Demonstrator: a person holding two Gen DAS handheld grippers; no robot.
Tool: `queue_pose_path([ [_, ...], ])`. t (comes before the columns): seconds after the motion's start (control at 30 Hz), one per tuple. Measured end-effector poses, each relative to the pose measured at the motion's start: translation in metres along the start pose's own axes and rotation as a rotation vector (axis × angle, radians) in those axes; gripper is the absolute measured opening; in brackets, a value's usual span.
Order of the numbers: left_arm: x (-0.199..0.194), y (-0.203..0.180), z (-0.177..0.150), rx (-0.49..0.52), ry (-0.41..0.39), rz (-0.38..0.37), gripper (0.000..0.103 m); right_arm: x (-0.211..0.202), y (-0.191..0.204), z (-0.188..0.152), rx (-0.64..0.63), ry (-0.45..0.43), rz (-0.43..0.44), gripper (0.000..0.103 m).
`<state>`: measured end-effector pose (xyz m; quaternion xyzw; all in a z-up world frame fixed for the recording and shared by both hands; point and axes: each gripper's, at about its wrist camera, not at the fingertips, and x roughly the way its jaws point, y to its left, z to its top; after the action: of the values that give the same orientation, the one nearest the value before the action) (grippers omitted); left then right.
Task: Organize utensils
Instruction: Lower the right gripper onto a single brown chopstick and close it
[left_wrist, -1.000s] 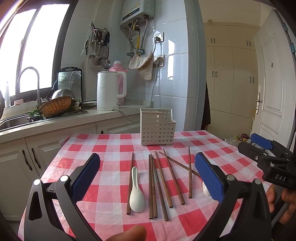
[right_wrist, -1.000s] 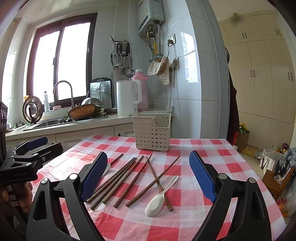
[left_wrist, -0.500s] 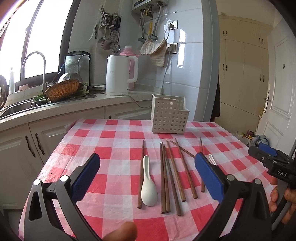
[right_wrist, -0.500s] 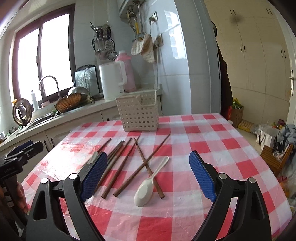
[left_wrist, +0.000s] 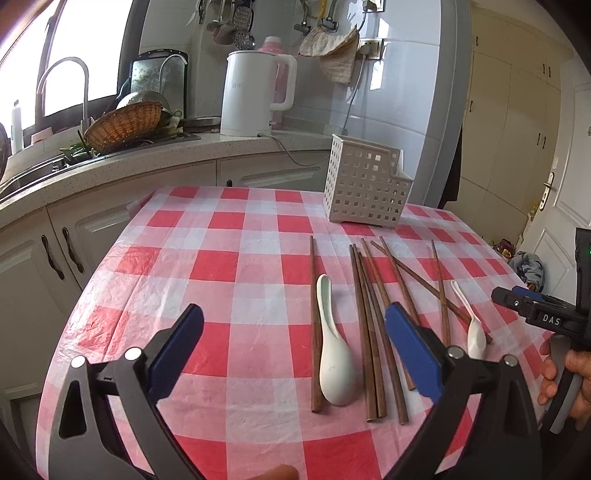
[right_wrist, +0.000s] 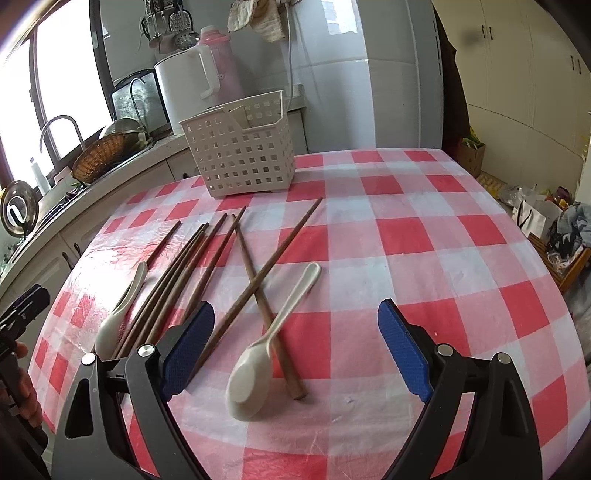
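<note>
Several brown wooden chopsticks (left_wrist: 373, 325) and two white spoons lie on the red-and-white checked tablecloth (left_wrist: 236, 266). One spoon (left_wrist: 334, 365) lies left of the chopstick bundle, the other (right_wrist: 258, 354) lies across two crossed chopsticks (right_wrist: 258, 273). A white perforated utensil basket (left_wrist: 365, 188) stands upright at the table's far side; it also shows in the right wrist view (right_wrist: 240, 155). My left gripper (left_wrist: 293, 343) is open above the near table, over the left spoon. My right gripper (right_wrist: 295, 347) is open and empty above the right spoon.
A kitchen counter with a white kettle (left_wrist: 255, 96), a wicker basket (left_wrist: 125, 125) and a sink tap (left_wrist: 62, 88) runs behind the table. White cupboards (left_wrist: 55, 251) stand close to the table's left edge. Bags and clutter (right_wrist: 554, 218) lie on the floor at right.
Both grippers have tilted down and moved closer to the table and utensils. The jaws stay open. The utensils have not moved.
</note>
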<state>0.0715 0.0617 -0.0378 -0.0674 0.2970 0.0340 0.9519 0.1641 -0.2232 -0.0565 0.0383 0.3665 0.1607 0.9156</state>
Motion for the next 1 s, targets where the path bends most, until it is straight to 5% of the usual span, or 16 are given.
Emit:
queue_pose_path([
  [0.17, 0.035, 0.0, 0.01, 0.021, 0.082, -0.049, 0.064, 0.021, 0.02, 0.017, -0.05, 0.04, 0.024, 0.081],
  [0.33, 0.083, -0.003, 0.042, 0.036, 0.172, -0.093, 0.054, 0.049, 0.013, 0.045, -0.016, 0.092, 0.022, 0.068],
  [0.53, 0.144, -0.015, 0.067, 0.063, 0.284, -0.111, 0.041, 0.083, 0.007, 0.068, -0.02, 0.166, 0.004, 0.066],
  [1.0, 0.195, -0.017, 0.069, 0.103, 0.39, -0.095, 0.035, 0.129, 0.006, 0.081, -0.064, 0.297, 0.01, 0.047],
])
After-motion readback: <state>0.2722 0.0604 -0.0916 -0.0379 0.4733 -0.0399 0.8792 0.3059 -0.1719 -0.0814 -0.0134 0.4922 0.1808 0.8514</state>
